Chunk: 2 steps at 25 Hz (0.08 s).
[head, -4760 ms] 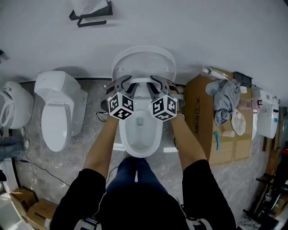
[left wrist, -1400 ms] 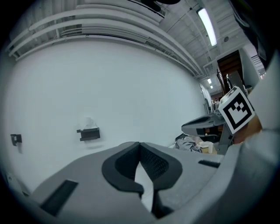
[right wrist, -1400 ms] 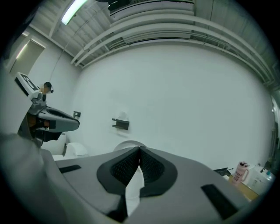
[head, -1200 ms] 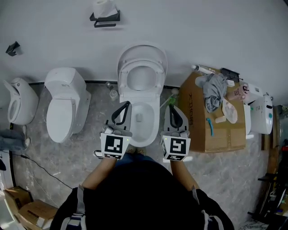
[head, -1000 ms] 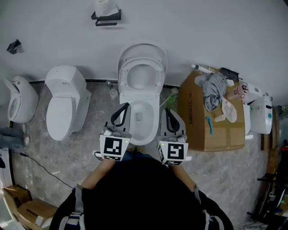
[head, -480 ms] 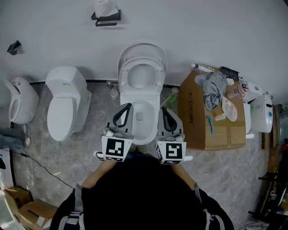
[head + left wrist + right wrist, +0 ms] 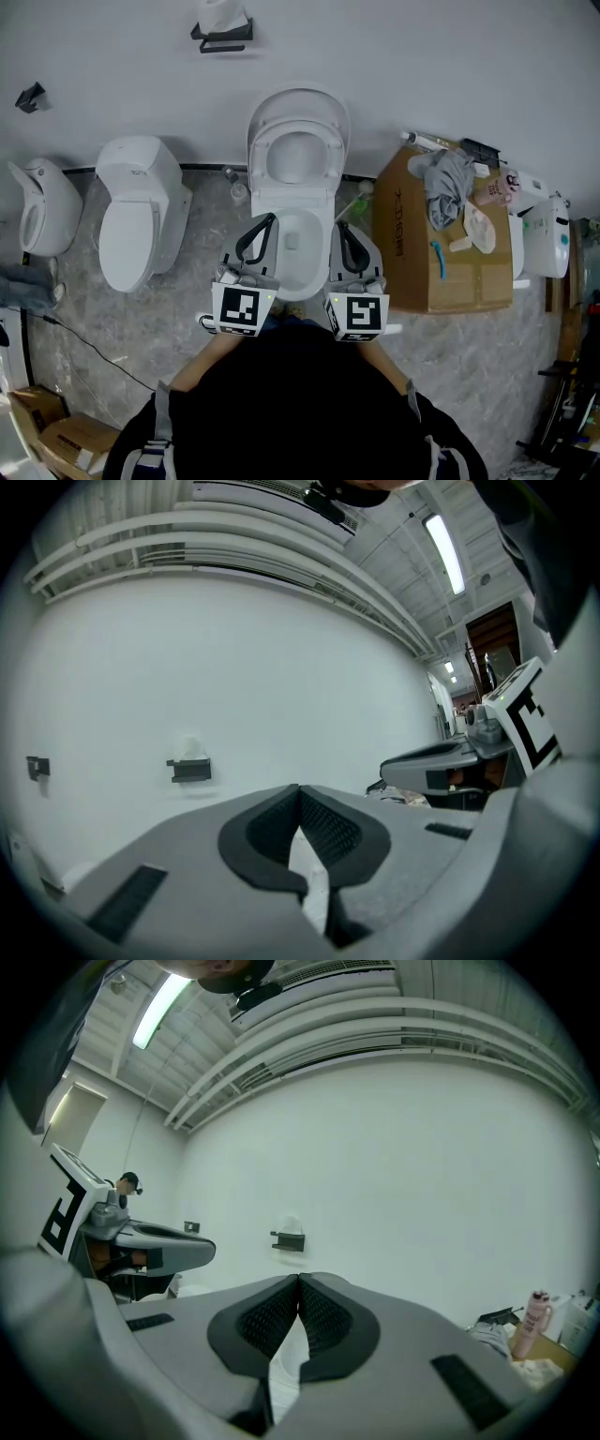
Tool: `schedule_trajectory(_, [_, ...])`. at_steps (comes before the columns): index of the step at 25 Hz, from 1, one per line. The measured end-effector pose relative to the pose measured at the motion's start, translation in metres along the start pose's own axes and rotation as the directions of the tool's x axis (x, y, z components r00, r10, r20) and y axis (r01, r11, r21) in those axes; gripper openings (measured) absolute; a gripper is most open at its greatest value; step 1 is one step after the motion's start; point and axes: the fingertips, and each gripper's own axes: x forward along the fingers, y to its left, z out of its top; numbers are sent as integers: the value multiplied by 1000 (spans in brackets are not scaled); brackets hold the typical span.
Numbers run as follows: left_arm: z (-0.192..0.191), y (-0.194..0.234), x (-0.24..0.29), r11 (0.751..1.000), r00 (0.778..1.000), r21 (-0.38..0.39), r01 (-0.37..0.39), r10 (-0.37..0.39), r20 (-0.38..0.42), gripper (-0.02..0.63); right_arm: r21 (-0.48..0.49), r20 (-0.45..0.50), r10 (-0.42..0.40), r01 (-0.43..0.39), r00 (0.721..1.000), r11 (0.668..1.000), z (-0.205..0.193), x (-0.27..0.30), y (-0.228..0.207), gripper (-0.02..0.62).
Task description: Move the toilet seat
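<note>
Nearest, the left hand-held gripper (image 7: 266, 223) and the right hand-held gripper (image 7: 342, 230) are held level side by side over the front of the open toilet bowl (image 7: 314, 281), one at each side of its rim. Both have their jaws pressed together with nothing between them. Beyond them the toilet seat (image 7: 265, 164) stands raised, leaning back against its lid (image 7: 298, 101) at the wall, apart from both grippers. A cardboard box (image 7: 441, 272) sits just right of the bowl.
</note>
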Motion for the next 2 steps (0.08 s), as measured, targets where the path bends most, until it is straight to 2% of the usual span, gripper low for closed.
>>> schedule_trajectory(2, [-1,0,2,1000,1000,0,2,-2,1,6,-1,-1,3,-3,1000,1000,-1,2,0,21])
